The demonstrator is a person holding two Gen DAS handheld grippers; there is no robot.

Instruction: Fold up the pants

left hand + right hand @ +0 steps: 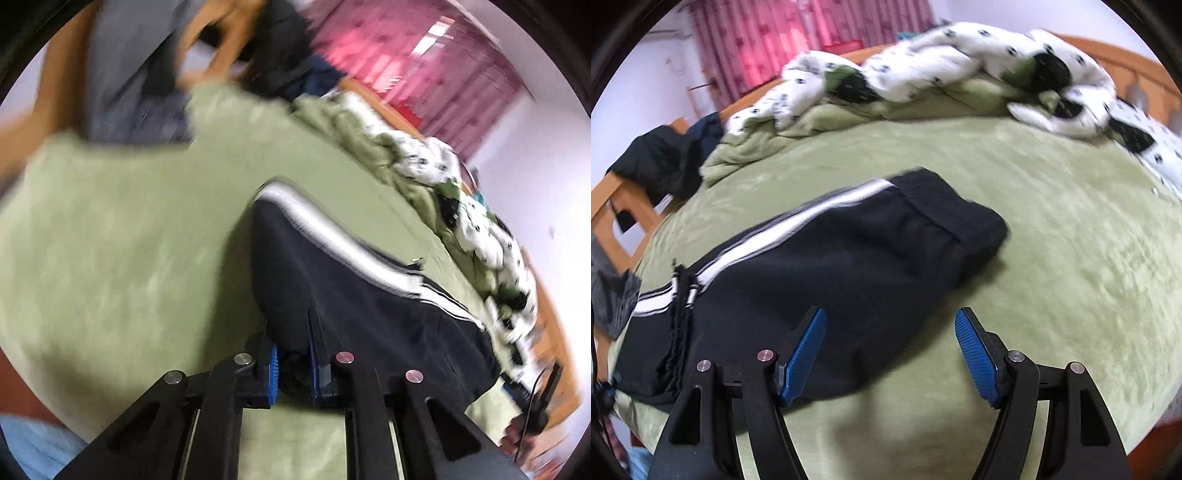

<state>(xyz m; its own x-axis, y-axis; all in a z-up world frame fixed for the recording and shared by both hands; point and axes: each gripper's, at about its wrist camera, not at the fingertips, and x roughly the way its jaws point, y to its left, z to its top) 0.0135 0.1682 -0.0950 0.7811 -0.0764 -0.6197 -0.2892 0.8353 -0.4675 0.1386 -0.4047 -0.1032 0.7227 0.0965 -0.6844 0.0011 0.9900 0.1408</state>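
Black pants (827,266) with a white side stripe (798,221) lie on a green bed cover, folded over so the cuffed leg ends rest on top; the near edge is bunched up, the fabric creased and rumpled

Left wrist view: low over bed (129,240), close behind left tool (293,363), facing along pants (332,280) toward curtain (424,55) | Right wrist view: higher, behind right tool (890,354), facing headboard (1126,55) | Shared: pants (831,266), bed (1052,240), quilt (923,62).
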